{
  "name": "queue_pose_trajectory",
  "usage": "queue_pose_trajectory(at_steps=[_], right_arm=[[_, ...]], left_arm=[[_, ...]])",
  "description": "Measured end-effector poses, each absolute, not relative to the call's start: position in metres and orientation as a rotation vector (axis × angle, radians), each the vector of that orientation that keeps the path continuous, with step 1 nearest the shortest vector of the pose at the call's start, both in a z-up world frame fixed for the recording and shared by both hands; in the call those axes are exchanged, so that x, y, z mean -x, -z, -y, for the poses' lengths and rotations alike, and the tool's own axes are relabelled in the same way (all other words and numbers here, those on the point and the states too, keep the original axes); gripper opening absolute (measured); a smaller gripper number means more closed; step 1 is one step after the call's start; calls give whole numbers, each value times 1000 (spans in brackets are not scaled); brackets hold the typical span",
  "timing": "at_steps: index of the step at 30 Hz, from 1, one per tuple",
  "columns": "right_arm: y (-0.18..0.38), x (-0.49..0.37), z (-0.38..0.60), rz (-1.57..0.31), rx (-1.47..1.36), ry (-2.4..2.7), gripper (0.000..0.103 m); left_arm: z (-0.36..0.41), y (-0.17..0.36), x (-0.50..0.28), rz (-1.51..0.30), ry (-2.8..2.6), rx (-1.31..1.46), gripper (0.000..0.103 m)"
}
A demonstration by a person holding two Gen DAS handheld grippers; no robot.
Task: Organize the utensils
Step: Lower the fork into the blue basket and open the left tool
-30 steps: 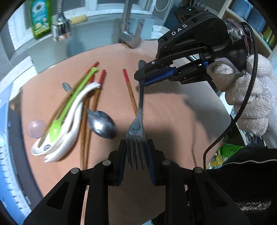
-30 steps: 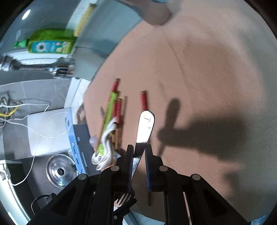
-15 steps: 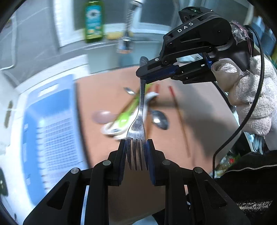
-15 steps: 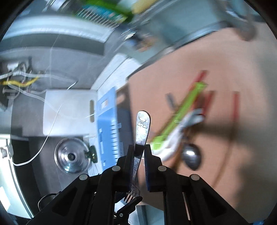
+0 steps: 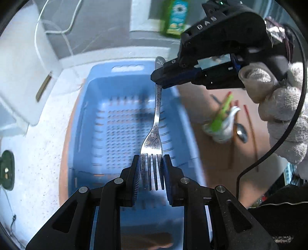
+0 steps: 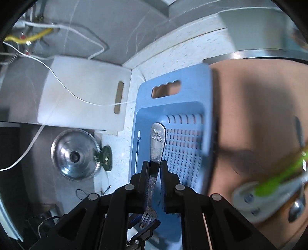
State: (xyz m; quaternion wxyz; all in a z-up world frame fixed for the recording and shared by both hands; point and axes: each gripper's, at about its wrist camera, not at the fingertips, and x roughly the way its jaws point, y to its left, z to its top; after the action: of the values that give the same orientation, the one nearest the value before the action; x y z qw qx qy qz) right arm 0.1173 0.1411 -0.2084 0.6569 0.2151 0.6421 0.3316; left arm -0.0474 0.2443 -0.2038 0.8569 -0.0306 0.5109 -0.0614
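A steel fork [image 5: 156,127] is held by both grippers above a blue perforated basket [image 5: 92,119]. My left gripper [image 5: 151,173] is shut on the fork's tines. My right gripper [image 5: 160,81] is shut on the fork's handle near its end; in the right wrist view [image 6: 155,173] the handle [image 6: 157,142] sticks out past the pads over the basket [image 6: 173,107]. The other utensils, a green spoon [image 5: 221,117], white spoons [image 5: 230,123], a steel spoon [image 5: 241,132] and red-tipped chopsticks [image 5: 250,123], lie on the brown mat to the right.
A white cutting board [image 6: 80,92] leans against the wall left of the basket. A steel pot lid [image 6: 75,155] lies on the stove. A green detergent bottle [image 5: 175,17] stands at the back. White cables [image 5: 50,28] hang along the wall.
Both grippers have carried the fork left, from over the brown mat and utensil pile to over the blue basket. The grip on the fork is unchanged.
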Motion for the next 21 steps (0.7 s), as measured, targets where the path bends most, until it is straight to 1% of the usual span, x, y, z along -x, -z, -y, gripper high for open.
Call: queue_pose_trajectory(at_steps=[5,9,21], right_arm=[[232,-125,-177,-1499,-404,-744,10],[250,-132,-199,-1549,-356,-748,10],[283,-139,-229,-1601,-161,-708,14]], left_arm=[[-264,229,39,-1134,79,61,22],[-273,238,34,-1174,53,69,22],[-263,258,22,-1240,13,-11,24]])
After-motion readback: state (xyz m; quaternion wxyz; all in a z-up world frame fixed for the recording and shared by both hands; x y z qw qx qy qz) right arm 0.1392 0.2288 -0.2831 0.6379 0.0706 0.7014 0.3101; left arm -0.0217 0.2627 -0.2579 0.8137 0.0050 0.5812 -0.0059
